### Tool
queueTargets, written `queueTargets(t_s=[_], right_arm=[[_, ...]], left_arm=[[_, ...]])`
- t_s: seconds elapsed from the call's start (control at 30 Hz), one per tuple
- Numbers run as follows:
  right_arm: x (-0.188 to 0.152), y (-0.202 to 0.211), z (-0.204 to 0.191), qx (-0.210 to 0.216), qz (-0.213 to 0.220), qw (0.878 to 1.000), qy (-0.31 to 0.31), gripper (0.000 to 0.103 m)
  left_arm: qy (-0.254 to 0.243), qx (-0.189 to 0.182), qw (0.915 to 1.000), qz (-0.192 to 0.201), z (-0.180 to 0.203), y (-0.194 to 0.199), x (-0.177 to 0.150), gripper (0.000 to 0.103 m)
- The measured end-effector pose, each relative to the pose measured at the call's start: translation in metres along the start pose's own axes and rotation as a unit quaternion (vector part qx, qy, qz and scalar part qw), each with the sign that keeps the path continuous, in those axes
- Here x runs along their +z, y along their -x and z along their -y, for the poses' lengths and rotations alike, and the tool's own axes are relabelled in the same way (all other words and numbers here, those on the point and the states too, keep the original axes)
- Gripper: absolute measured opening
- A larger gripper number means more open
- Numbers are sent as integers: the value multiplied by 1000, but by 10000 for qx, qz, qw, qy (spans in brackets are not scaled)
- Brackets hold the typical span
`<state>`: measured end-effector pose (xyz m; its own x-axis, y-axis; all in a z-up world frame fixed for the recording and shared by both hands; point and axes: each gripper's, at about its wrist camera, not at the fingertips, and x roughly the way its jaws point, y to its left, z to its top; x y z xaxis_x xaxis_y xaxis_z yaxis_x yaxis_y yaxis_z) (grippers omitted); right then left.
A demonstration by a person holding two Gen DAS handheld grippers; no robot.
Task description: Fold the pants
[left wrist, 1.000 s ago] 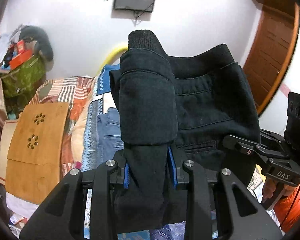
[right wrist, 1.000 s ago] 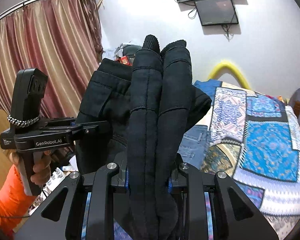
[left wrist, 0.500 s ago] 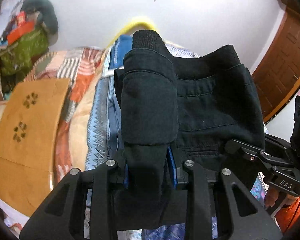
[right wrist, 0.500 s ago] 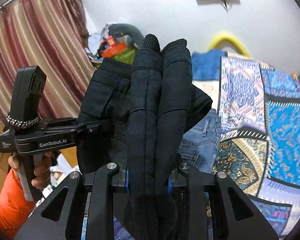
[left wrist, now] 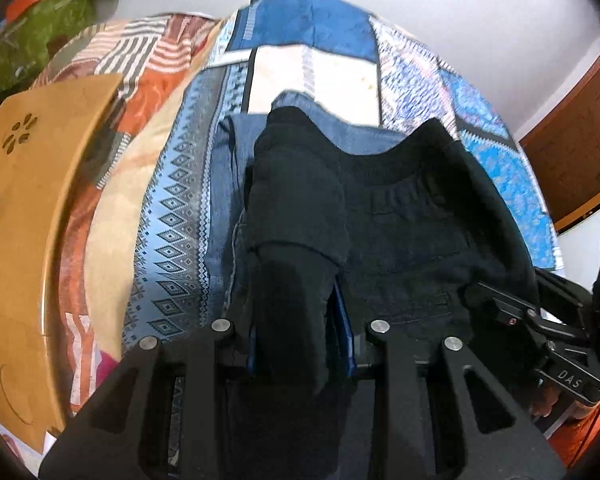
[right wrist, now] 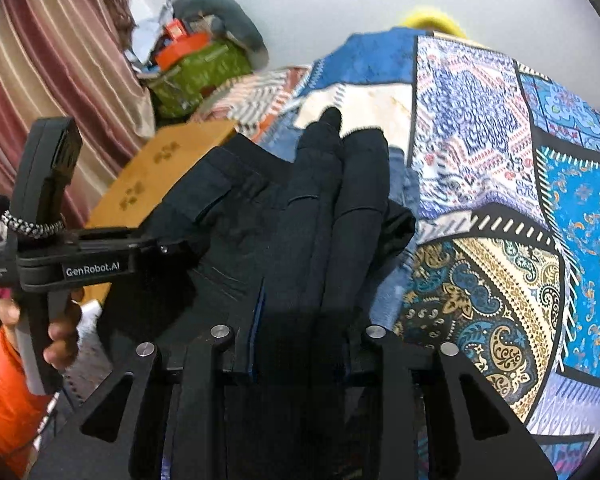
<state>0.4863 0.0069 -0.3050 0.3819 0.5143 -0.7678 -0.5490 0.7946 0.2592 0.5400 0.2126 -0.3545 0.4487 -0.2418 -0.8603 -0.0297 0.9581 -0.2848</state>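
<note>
Black pants (left wrist: pixel 412 240) hang folded between my two grippers, low over the patchwork bedspread (left wrist: pixel 312 76). My left gripper (left wrist: pixel 300 336) is shut on a thick bunched fold at the pants' left side. My right gripper (right wrist: pixel 304 320) holds two rolled folds of the same black pants (right wrist: pixel 236 216); its jaws are opening and the cloth still fills the gap between the pads. Each view shows the other gripper's body at the pants' far edge. Folded blue jeans (left wrist: pixel 356 136) lie on the bed just under the black pants.
A curved wooden board (left wrist: pixel 32 200) with flower cut-outs stands left of the bed. A green bag and clutter (right wrist: pixel 196 68) pile against the wall by striped curtains (right wrist: pixel 52 60). A hand in an orange sleeve (right wrist: pixel 4 400) grips the left tool. A wooden door (left wrist: pixel 580 152) is at the right.
Both grippers came down with the black pants toward the bed. The wall screens left view and the bedspread and jeans now fill the background. The right jaws look slightly wider.
</note>
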Motion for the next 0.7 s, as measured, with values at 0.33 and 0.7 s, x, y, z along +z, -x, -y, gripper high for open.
queueTargets(t_s=[0.33,0.7], right_arm=[[0,2,12,-265,-238,9993,132,35],[-6,89,-11,-292,417,9983,287,35]], left_arm=[[-258,323,9991,81,3,14,-8,38],[-562,612,9933,802,41,119,-41,38]])
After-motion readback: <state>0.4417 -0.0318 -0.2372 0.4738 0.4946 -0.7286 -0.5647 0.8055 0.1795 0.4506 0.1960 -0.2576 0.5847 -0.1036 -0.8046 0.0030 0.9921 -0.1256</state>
